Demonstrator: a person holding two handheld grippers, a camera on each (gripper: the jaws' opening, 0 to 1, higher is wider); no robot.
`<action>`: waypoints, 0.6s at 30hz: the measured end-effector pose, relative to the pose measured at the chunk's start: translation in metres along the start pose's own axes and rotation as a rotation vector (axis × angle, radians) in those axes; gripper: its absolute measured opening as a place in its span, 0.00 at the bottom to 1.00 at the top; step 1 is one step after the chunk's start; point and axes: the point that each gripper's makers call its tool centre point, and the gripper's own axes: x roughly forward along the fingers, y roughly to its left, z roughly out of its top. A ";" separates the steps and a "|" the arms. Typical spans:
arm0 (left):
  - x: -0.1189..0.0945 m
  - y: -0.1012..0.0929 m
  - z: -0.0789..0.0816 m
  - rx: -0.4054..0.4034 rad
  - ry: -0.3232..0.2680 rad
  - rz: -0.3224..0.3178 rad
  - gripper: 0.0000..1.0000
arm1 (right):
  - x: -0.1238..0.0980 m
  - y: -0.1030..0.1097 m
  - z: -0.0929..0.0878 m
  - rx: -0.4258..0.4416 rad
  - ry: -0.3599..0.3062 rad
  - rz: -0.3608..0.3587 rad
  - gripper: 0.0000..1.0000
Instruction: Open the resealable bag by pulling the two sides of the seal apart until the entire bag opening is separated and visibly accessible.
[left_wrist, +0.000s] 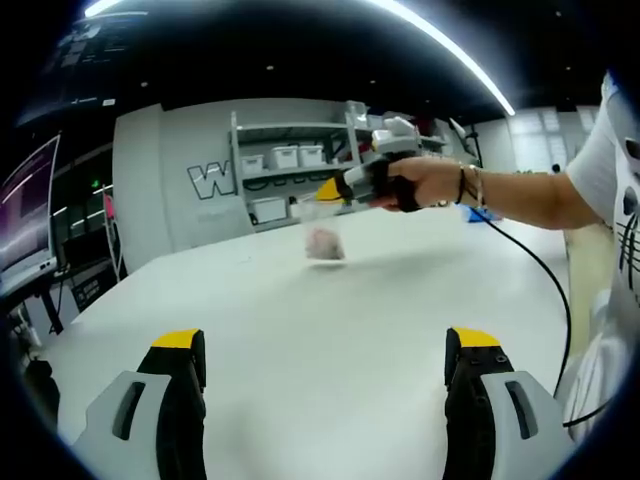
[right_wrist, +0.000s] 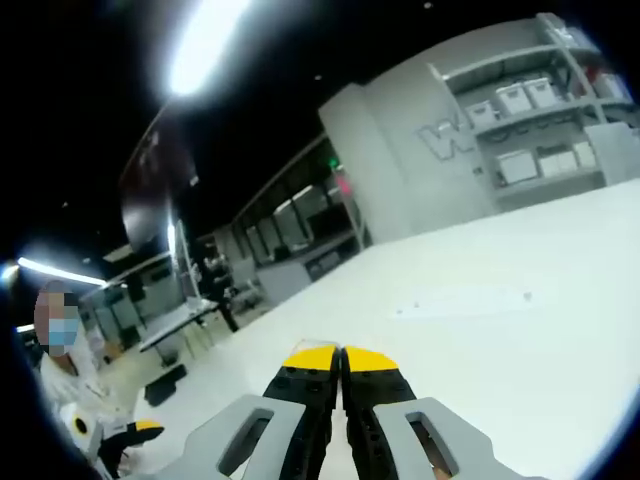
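Grey shelving (left_wrist: 300, 165), white table (left_wrist: 320, 330)

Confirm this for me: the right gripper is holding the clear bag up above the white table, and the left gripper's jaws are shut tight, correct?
Not quite. The left gripper has its jaws wide apart with nothing between them, as the left gripper view shows. The rest holds: the right gripper is holding the clear bag up above the white table.
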 end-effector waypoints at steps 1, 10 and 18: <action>0.000 0.000 0.000 0.002 0.000 0.001 0.98 | 0.001 -0.001 0.001 -0.001 -0.001 -0.003 0.00; -0.001 0.003 0.000 0.005 0.003 0.004 0.98 | 0.013 -0.017 0.004 -0.021 0.011 -0.046 0.00; 0.000 0.005 -0.002 0.006 0.012 0.009 0.98 | 0.029 -0.032 0.007 -0.036 0.021 -0.079 0.00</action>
